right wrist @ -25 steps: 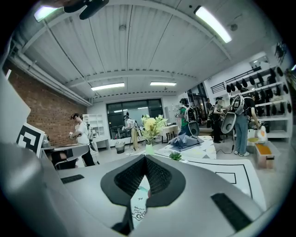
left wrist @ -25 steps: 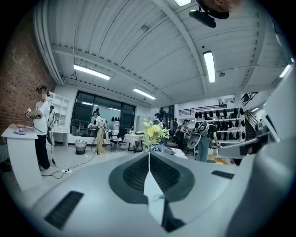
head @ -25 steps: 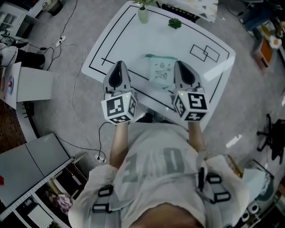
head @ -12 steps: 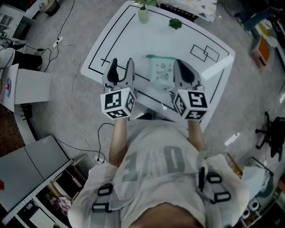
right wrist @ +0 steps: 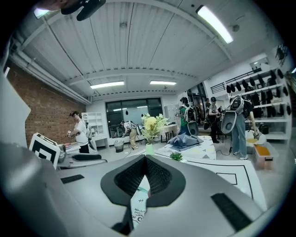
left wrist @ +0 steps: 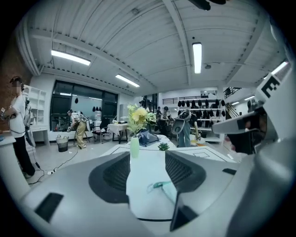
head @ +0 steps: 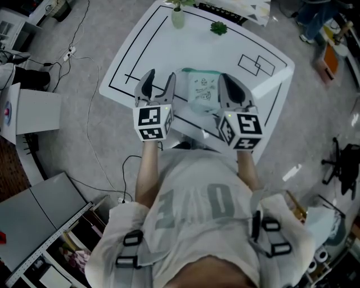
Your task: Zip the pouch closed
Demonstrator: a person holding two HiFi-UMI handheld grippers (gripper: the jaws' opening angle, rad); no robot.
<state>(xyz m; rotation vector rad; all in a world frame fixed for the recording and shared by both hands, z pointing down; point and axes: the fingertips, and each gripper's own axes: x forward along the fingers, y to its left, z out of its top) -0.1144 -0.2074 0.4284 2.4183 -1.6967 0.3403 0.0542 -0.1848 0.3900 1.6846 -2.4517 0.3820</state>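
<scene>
At the white table [head: 169, 45], the left gripper [head: 159, 80] sits just left of the pouch [head: 203, 90]. Its jaws have just been opening and now stand wide, with only bare tabletop between them. The right gripper [head: 229, 84] hovers at the pouch's right edge, jaws pressed together and empty.

The pouch lies flat on the near middle of the table, between our two grippers and well short of the vase [head: 178, 17]. Its teal zip edge [head: 198, 72] faces away from us and runs across from left to right. The printed body trails back toward us, so the long axis seems to run near to far, slightly tilted.

To do this step well, we judge, the left jaws should pinch the fabric at the zip's left end — low, square to the edge, held taut. The right gripper can then draw the pull straight along the teeth. Which end carries the pull we cannot tell.
</scene>
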